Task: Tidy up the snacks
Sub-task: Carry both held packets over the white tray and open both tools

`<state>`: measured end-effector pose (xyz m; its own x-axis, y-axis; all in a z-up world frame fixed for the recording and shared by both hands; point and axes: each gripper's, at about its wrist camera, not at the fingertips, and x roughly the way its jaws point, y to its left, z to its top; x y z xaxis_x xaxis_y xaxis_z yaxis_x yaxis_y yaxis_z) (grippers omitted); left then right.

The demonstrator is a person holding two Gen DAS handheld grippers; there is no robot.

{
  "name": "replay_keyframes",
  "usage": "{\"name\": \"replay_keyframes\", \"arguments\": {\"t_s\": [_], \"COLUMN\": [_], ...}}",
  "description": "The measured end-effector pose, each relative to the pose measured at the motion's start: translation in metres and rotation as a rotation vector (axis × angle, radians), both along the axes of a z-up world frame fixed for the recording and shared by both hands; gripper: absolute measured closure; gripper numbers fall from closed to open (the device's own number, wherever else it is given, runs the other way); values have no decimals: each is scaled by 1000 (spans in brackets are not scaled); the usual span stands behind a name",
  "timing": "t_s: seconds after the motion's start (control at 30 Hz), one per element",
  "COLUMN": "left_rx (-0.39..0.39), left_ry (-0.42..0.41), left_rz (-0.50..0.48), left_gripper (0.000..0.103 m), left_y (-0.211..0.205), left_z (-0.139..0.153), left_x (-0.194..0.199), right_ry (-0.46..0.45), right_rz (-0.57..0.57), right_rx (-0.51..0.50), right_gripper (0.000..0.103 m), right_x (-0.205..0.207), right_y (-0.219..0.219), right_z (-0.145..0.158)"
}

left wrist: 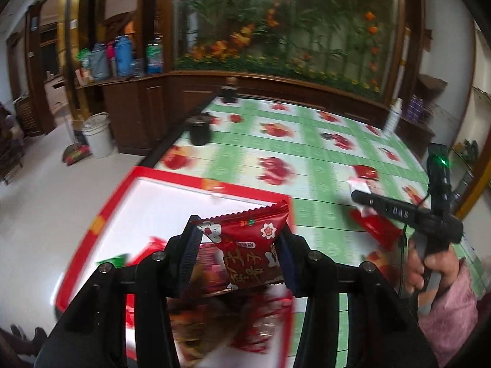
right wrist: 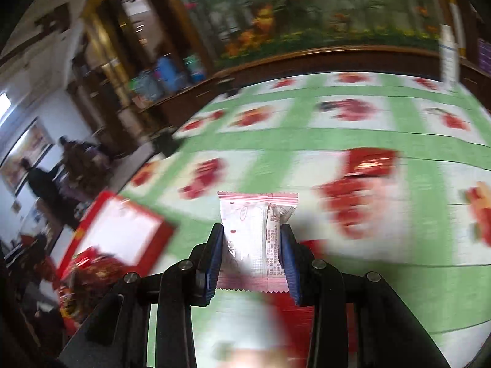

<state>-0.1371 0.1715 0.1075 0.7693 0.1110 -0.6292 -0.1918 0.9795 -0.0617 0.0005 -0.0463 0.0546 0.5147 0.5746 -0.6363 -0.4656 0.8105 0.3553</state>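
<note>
My left gripper (left wrist: 241,234) is shut on a red snack packet (left wrist: 250,245) and holds it above the red-rimmed white box (left wrist: 101,214), which has several red packets (left wrist: 221,328) in its near end. My right gripper (right wrist: 251,236) is shut on a white and pink snack packet (right wrist: 251,233) above the green tablecloth; it also shows in the left wrist view (left wrist: 362,199) at the right with that packet. The box shows at the left of the right wrist view (right wrist: 122,233). Loose red packets lie on the table (left wrist: 365,171) (right wrist: 371,161).
The table (left wrist: 307,159) has a green and white cloth with red fruit prints. A dark jar (left wrist: 199,130) and a dark bottle (left wrist: 229,90) stand at its far left, a white bottle (left wrist: 394,116) at its far right. A white bucket (left wrist: 98,135) stands on the floor.
</note>
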Motion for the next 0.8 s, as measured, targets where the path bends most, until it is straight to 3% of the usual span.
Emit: {"name": "replay_keyframes", "arguments": {"t_s": [0.3, 0.63, 0.7, 0.8], "left_rx": [-20, -32, -21, -16], "left_ry": [45, 85, 94, 106], "left_rz": [100, 140, 149, 155], "left_gripper": [58, 56, 49, 30], "left_y": [47, 65, 63, 60], "left_z": [-21, -39, -39, -40], "left_x": [-15, -17, -15, -12], "right_ry": [31, 53, 43, 18], "right_rz": [195, 311, 331, 355], "right_rx": [17, -15, -7, 23], "right_gripper": [67, 64, 63, 48], "right_x": [-30, -49, -53, -59], "right_y": [113, 157, 158, 153], "right_z": [-5, -20, -19, -13]}}
